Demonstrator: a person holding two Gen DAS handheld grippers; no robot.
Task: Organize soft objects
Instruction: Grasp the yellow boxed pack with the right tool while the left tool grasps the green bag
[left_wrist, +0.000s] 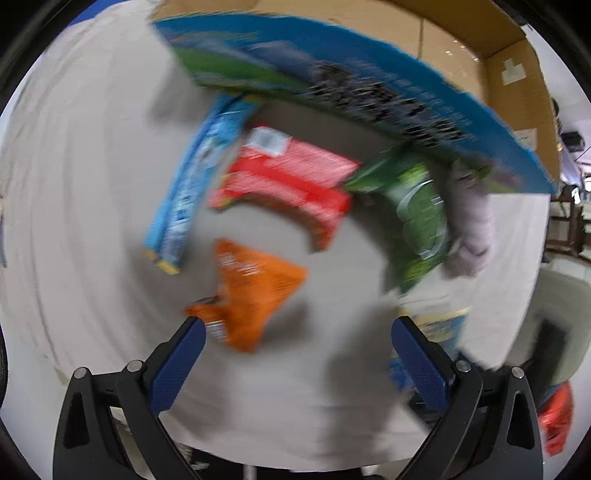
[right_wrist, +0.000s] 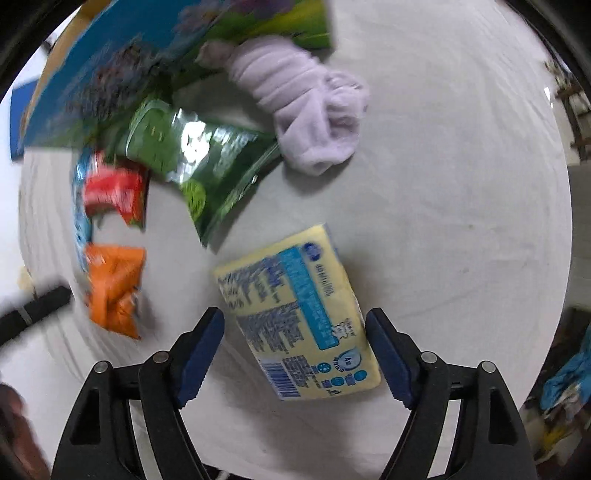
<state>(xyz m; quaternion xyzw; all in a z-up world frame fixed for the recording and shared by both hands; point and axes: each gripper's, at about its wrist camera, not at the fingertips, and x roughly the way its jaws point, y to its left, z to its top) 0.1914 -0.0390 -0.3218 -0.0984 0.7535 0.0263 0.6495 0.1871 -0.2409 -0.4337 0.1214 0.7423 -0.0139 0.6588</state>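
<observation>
Soft packs lie on a grey cloth-covered table. In the left wrist view: an orange snack bag (left_wrist: 251, 291), a red pack (left_wrist: 291, 181), a long blue pack (left_wrist: 195, 184), a green bag (left_wrist: 417, 210) and a lilac rolled cloth (left_wrist: 472, 221). My left gripper (left_wrist: 295, 325) is open, just short of the orange bag. In the right wrist view a yellow tissue pack (right_wrist: 299, 314) lies between my open right gripper's fingers (right_wrist: 293, 321). The green bag (right_wrist: 207, 158), lilac cloth (right_wrist: 306, 107), red pack (right_wrist: 110, 192) and orange bag (right_wrist: 114, 288) lie beyond. Both views are motion-blurred.
A large cardboard box with a blue-green printed flap (left_wrist: 369, 81) stands at the table's far side; it also shows in the right wrist view (right_wrist: 129, 55). A red item (left_wrist: 554, 417) lies off the table's right edge. Chairs and clutter stand beyond the table.
</observation>
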